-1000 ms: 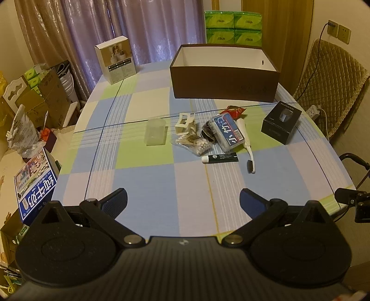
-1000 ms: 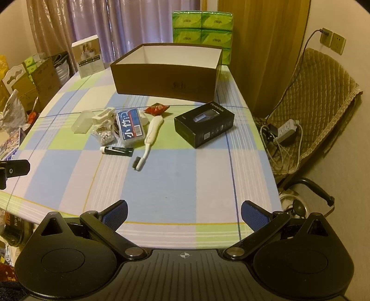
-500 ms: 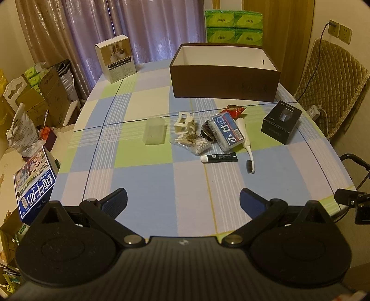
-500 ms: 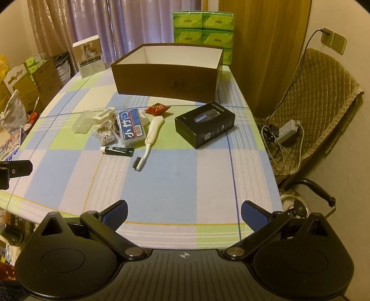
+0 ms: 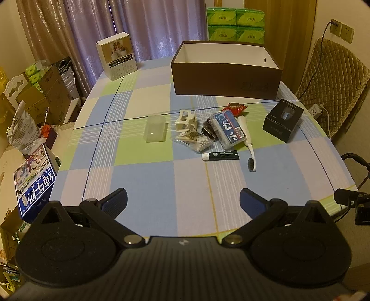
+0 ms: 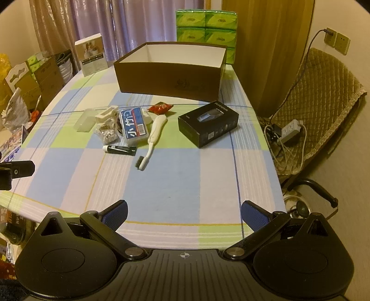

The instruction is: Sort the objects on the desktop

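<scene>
A heap of small items lies mid-table: a frosted plastic cup (image 5: 155, 129) on its side, a cream clip (image 5: 185, 119), a bag of cotton swabs (image 5: 194, 141), a blue floss box (image 5: 227, 129), a black tube (image 5: 220, 155), a white toothbrush (image 5: 248, 141), a red packet (image 5: 234, 107). A black carton (image 5: 283, 120) (image 6: 208, 123) sits to their right. Behind stands an open brown box (image 5: 225, 78) (image 6: 168, 81). My left gripper (image 5: 183, 200) and right gripper (image 6: 183, 211) hover open over the table's near edge, holding nothing.
A white product box (image 5: 116, 59) stands at the table's far left corner. Green tissue packs (image 5: 234, 22) are stacked behind the brown box. A quilted chair (image 6: 323, 104) and a power strip (image 6: 290, 129) are on the right. Cartons and bags (image 5: 34, 104) crowd the floor left.
Both views have shifted only slightly; the grippers stay open near the table's front edge, and nothing on the table has moved.
</scene>
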Tool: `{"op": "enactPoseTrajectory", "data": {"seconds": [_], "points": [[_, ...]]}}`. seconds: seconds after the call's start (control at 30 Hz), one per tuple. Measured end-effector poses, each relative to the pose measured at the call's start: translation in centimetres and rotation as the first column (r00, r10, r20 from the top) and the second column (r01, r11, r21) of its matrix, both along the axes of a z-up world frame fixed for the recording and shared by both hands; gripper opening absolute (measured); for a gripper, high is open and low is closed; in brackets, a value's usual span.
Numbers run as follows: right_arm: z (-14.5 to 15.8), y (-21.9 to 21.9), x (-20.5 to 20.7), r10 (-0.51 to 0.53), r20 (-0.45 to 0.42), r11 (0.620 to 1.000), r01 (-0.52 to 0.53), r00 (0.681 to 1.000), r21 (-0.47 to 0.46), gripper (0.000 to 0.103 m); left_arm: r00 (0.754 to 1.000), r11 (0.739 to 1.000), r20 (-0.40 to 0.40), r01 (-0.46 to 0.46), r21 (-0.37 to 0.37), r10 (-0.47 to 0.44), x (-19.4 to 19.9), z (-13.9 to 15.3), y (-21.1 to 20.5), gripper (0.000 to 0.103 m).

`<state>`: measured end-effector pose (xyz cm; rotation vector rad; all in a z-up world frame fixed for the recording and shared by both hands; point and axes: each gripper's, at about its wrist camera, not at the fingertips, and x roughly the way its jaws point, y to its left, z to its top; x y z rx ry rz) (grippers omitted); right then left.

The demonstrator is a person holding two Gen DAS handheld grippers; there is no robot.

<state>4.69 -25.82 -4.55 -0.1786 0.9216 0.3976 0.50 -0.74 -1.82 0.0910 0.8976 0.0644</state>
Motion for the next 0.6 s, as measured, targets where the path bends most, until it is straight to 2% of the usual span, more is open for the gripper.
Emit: {"op": "enactPoseTrajectory", "data": {"seconds": [0.6], "points": [[-0.4,1.3,0.7,0.027,-0.025,1.0,-0.027,0.999,-0.005,0.101,1.0,1.0,-0.025,-0.012,0.006,0.013,0.8,-0.2,0.4,0.102]]}}
